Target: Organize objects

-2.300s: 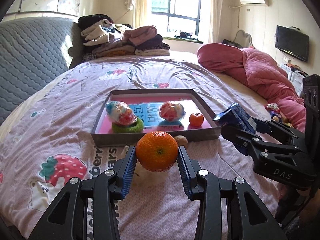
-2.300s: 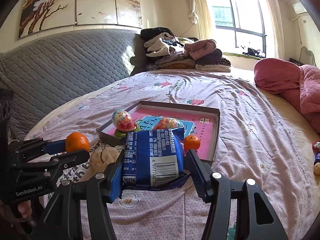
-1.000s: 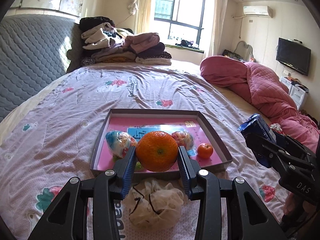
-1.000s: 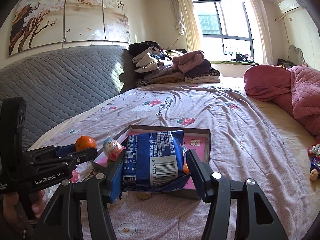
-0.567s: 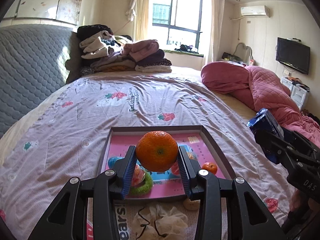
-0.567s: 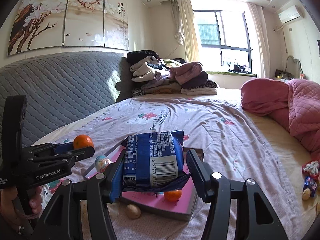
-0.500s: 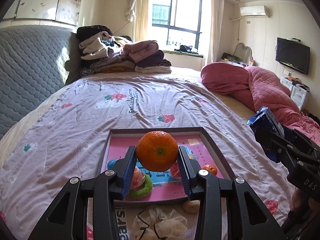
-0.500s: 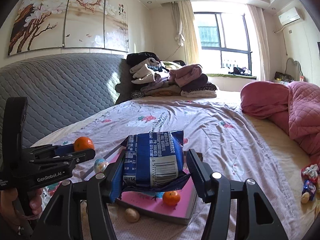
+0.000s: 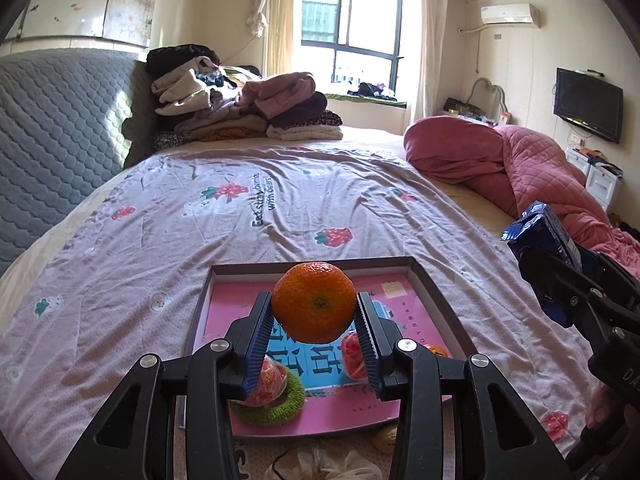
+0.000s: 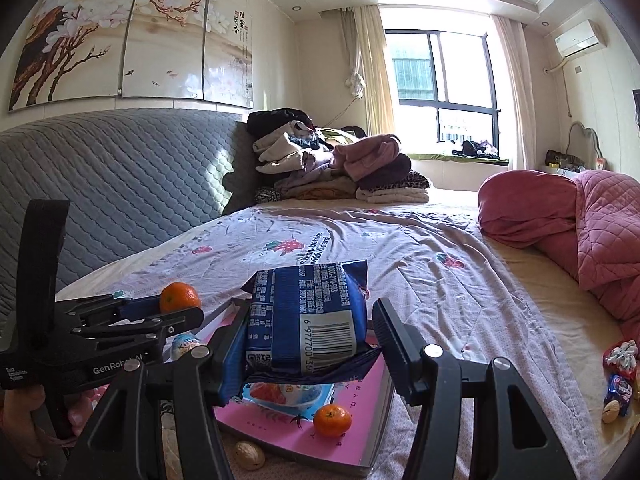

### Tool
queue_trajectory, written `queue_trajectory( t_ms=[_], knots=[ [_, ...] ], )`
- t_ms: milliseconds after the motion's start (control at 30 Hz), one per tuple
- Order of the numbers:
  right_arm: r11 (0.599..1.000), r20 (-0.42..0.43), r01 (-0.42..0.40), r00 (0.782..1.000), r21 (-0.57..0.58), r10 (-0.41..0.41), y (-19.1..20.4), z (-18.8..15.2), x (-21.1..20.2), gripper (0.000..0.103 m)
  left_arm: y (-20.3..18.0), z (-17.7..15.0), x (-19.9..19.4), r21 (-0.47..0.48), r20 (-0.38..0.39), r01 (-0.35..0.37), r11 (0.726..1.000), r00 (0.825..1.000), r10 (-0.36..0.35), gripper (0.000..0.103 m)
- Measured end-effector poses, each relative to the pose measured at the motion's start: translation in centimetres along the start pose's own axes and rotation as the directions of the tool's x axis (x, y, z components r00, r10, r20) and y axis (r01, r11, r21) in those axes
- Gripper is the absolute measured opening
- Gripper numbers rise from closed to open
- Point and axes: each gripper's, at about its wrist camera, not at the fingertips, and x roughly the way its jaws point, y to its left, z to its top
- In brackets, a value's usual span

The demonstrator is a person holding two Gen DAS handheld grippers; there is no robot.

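Note:
My left gripper (image 9: 314, 320) is shut on a large orange (image 9: 314, 307) and holds it in the air over the pink tray (image 9: 436, 292) on the bed. My right gripper (image 10: 310, 334) is shut on a blue snack packet (image 10: 308, 316), raised above the tray's right part (image 10: 372, 420). The tray holds a small orange (image 10: 332, 420), a wrapped egg toy on a green knitted ring (image 9: 276, 404) and another wrapped toy (image 9: 352, 354). The left gripper with its orange shows in the right wrist view (image 10: 180, 298); the packet shows in the left wrist view (image 9: 544, 232).
A walnut (image 10: 250, 454) and a white mesh puff (image 9: 324, 464) lie on the sheet in front of the tray. Small toys (image 10: 618, 376) lie at the bed's right edge. Folded clothes (image 9: 240, 112) are stacked at the headboard end; a pink quilt (image 9: 500, 168) lies on the right.
Both grippers have risen and moved forward over the tray, each still holding its object. The tray now lies lower and closer beneath them.

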Motion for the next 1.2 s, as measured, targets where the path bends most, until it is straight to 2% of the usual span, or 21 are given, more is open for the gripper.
queue_trajectory(
  t_ms=[633,1200],
  knots=[
    [1.0,-0.178,0.002,0.984,0.004,-0.001,-0.7,-4.3,5.1,0.058,0.3,-2.7,4.6,-0.009,-0.089,0.005,1.0,0.996,-0.006,0.042],
    [1.0,-0.311,0.023,0.95,-0.005,-0.023,-0.9,-7.6,7.7,0.058,0.7,-4.2,6.7,-0.02,-0.155,0.023,1.0,0.988,-0.026,0.042]
  ],
)
